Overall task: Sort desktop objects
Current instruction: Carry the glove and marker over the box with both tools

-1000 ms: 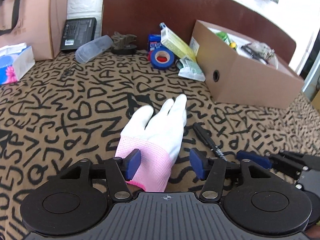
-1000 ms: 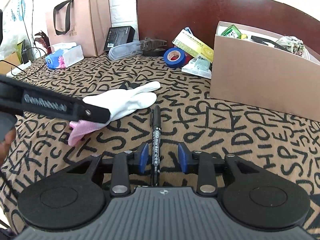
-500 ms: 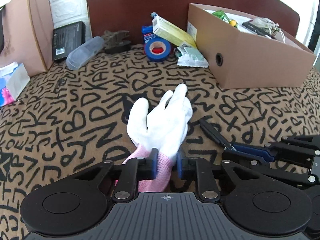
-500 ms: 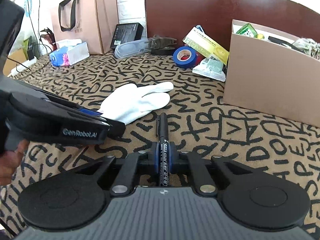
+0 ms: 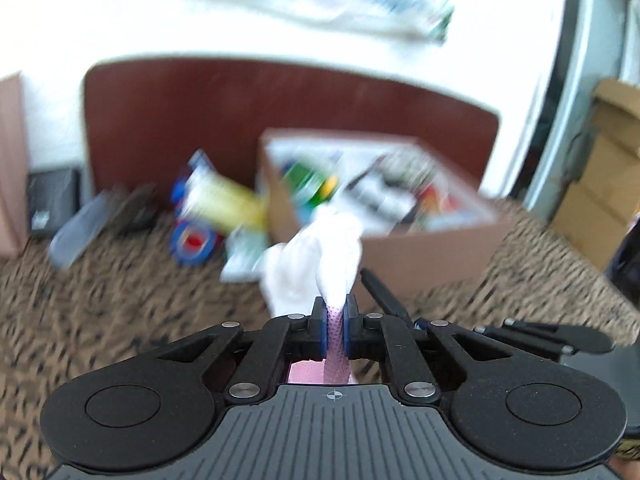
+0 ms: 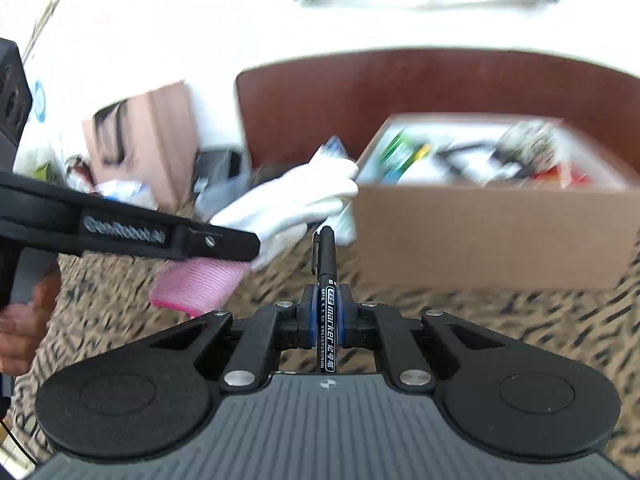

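My left gripper (image 5: 335,314) is shut on the pink cuff of a white glove (image 5: 320,258), which hangs off the patterned cloth and points toward the open cardboard box (image 5: 424,256). In the right wrist view the same glove (image 6: 296,200) shows in the air with the left gripper (image 6: 240,246) across it. My right gripper (image 6: 327,308) is shut on a black marker (image 6: 326,258), lifted above the cloth and aimed at the box (image 6: 492,232). The marker (image 5: 380,292) also shows to the right of the glove. Both views are blurred by motion.
The box holds several mixed items. Left of it lie a blue tape roll (image 5: 192,242), a yellow carton (image 5: 224,200), a clear case (image 5: 76,232) and a black box (image 5: 52,200). A paper bag (image 6: 140,136) stands at the far left. A dark red headboard (image 5: 240,112) backs the bed.
Both grippers closed, the left on the glove's cuff and the right on the marker, then both rose off the cloth and moved toward the cardboard box.
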Action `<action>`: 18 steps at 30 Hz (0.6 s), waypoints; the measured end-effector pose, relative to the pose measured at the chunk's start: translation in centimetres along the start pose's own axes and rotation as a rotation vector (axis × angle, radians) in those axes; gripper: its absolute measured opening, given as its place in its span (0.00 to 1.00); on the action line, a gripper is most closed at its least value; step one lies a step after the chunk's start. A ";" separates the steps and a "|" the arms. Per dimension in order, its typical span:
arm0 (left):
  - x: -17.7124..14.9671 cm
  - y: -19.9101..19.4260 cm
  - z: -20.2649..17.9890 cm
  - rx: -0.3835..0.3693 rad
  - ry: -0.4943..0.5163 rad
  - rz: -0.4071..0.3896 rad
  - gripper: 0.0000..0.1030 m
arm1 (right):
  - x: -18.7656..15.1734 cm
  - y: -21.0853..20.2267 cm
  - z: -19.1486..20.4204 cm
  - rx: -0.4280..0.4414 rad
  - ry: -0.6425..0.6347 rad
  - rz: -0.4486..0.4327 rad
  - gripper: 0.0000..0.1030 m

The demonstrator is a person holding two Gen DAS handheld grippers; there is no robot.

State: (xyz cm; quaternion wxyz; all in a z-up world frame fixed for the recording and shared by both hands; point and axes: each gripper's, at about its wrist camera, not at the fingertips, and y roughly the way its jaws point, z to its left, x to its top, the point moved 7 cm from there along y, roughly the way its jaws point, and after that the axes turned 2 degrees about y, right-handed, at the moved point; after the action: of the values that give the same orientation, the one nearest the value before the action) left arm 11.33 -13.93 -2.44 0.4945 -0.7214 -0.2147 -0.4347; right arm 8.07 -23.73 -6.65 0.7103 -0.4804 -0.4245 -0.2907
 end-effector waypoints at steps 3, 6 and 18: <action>3.7 0.5 -2.1 -0.028 0.013 -0.066 0.02 | 2.4 -1.1 -2.2 -0.048 0.003 -0.072 0.10; 7.3 1.8 -3.1 -0.025 0.024 -0.118 0.02 | 5.0 -1.6 -4.7 -0.104 0.005 -0.138 0.10; 13.4 12.8 -1.8 -0.011 -0.032 -0.084 0.02 | 13.4 2.4 -16.2 -0.322 0.075 -0.277 0.10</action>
State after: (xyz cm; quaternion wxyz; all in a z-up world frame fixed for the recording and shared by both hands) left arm 27.14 -22.58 2.25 0.4684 -0.7213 -0.2504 -0.4446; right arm 21.58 -38.00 1.30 0.5929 -0.5134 -0.4079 -0.4674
